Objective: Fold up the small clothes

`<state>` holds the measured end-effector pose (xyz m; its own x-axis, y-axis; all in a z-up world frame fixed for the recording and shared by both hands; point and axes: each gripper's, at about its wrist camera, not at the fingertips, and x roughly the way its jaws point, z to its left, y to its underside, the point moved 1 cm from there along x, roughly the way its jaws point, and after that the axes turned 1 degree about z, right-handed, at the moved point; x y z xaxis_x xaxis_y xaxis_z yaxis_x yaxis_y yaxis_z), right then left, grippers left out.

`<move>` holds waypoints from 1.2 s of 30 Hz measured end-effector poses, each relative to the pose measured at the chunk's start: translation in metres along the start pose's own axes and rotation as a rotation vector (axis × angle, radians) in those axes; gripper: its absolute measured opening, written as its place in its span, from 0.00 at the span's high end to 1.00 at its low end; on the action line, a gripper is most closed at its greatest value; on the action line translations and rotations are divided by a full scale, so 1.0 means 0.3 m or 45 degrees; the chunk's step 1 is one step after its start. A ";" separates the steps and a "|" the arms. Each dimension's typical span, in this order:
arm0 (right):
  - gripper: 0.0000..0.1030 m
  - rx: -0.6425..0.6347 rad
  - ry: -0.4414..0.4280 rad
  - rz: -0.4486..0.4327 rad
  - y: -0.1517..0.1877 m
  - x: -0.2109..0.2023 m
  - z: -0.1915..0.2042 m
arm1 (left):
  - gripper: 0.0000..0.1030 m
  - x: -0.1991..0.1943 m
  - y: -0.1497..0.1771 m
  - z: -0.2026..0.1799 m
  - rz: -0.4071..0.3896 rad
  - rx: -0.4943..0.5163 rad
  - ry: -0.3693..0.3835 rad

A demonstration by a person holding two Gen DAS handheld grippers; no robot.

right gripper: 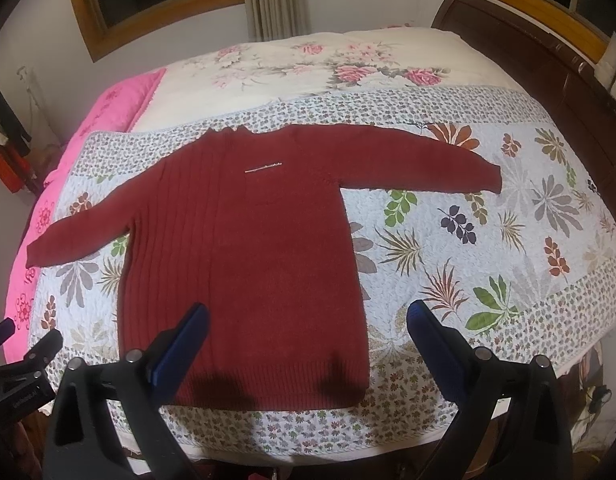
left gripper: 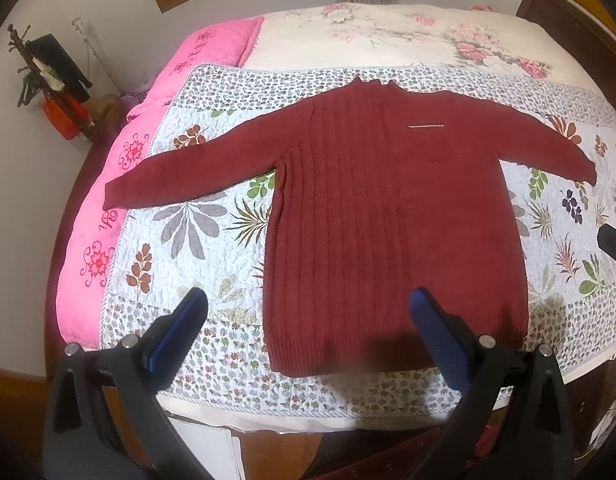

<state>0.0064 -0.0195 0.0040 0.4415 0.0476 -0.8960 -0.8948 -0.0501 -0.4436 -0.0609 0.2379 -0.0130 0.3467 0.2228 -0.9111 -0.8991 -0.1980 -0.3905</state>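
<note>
Pink blanket (left gripper: 108,216) along the bed's left edge, left gripper (left gripper: 308,304) released above the hem, dark red sweater (left gripper: 371,208) flat on the floral quilt (right gripper: 487,248), sleeves outspread, right gripper (right gripper: 306,316) released, wooden headboard (right gripper: 547,64).

A dark red sweater (left gripper: 371,216) was laid flat on a bed (left gripper: 387,40), front up, with both sleeves spread out to the sides and the collar at the far end. It was spread on a leaf-patterned quilt (left gripper: 196,248), beside which a pink blanket (left gripper: 92,256) was seen along the left edge. The left hand-held gripper (left gripper: 308,312) was held above the near end of the quilt, its blue-padded fingers (left gripper: 180,328) spread wide apart with nothing between them. The sweater's ribbed hem was seen between the fingers, untouched. A small part of the other hand-held gripper (left gripper: 615,246) was seen at the right edge.
</note>
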 end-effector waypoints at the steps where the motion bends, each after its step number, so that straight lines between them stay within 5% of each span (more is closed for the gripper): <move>1: 0.04 0.001 0.001 0.000 -0.001 0.001 -0.001 | 0.03 0.000 0.000 0.001 0.000 -0.001 -0.001; 28: 0.04 0.010 -0.003 0.030 -0.013 0.058 -0.056 | 0.03 0.042 -0.030 -0.036 0.039 0.001 -0.030; 36: 0.04 0.107 -0.057 0.031 -0.130 0.200 -0.280 | 0.03 0.133 -0.145 -0.126 0.061 -0.022 -0.019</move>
<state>0.0735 -0.0984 -0.0342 0.4179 0.0921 -0.9038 -0.9084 0.0318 -0.4168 0.0022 0.2195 -0.0372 0.2993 0.2271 -0.9267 -0.9096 -0.2253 -0.3490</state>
